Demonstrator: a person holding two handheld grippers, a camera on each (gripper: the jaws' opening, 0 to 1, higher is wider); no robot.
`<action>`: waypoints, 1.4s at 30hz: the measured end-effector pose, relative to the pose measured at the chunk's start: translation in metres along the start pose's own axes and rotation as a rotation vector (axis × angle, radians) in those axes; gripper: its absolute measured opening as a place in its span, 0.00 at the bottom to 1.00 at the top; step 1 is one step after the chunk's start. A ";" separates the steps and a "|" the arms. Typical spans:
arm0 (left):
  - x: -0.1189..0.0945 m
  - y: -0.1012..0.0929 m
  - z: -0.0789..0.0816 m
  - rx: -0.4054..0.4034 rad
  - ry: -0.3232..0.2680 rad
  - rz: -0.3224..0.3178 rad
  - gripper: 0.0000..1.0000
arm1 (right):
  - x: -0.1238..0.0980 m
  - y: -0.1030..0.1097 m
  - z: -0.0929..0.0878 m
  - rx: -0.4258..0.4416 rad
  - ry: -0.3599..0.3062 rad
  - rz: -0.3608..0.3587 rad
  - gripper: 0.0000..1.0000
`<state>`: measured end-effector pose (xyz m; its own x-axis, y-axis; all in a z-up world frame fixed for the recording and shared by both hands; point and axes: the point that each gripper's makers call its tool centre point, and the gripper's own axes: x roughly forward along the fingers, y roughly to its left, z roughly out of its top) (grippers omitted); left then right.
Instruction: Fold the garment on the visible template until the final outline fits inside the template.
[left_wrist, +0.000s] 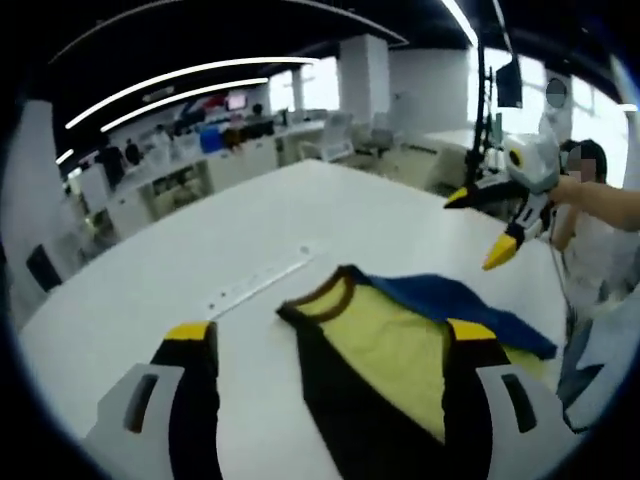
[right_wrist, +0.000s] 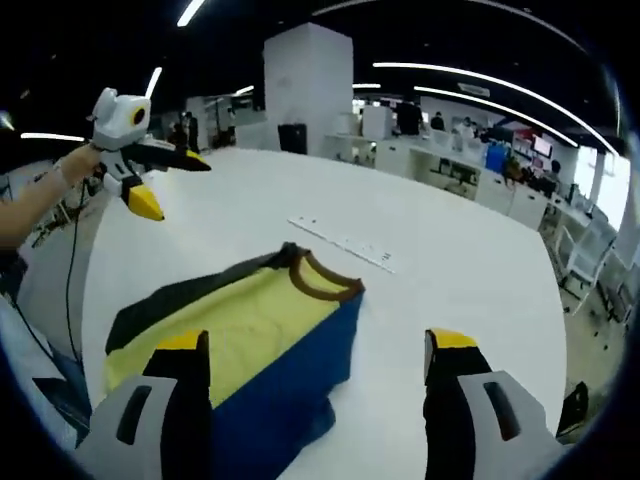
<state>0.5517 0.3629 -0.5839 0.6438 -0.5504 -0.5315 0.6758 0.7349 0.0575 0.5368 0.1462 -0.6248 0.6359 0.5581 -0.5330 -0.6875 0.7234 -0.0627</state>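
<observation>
A garment (left_wrist: 390, 345) with yellow, black and blue panels and a brown collar lies partly folded on the white table (left_wrist: 200, 250). In the right gripper view the garment (right_wrist: 255, 315) has its collar pointing away and its blue part nearest. My left gripper (left_wrist: 330, 335) is open, and its jaws frame the garment from above without touching it. It also appears as the left gripper (right_wrist: 172, 187), held in the air past the table's far left edge. My right gripper (right_wrist: 315, 340) is open over the garment's near side. It shows again as the right gripper (left_wrist: 478, 224), raised above the table.
A pale flat strip (left_wrist: 262, 282) with small marks lies in the table just beyond the collar, also seen as the strip (right_wrist: 345, 243). A person's arm (left_wrist: 600, 200) holds the right gripper. Desks, chairs and a white pillar (right_wrist: 308, 85) stand behind.
</observation>
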 end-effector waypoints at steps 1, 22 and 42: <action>-0.001 -0.002 0.000 0.003 -0.001 -0.003 0.92 | -0.002 0.003 0.000 -0.020 0.009 0.007 0.91; -0.032 -0.022 0.002 0.048 -0.034 -0.012 0.99 | -0.029 0.034 0.006 -0.056 -0.008 0.063 1.00; -0.057 -0.043 -0.004 0.074 -0.037 0.023 1.00 | -0.056 0.048 0.000 -0.074 -0.011 0.032 1.00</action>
<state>0.4842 0.3650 -0.5597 0.6714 -0.5492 -0.4976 0.6844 0.7171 0.1319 0.4681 0.1498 -0.5976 0.6166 0.5853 -0.5265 -0.7313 0.6734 -0.1079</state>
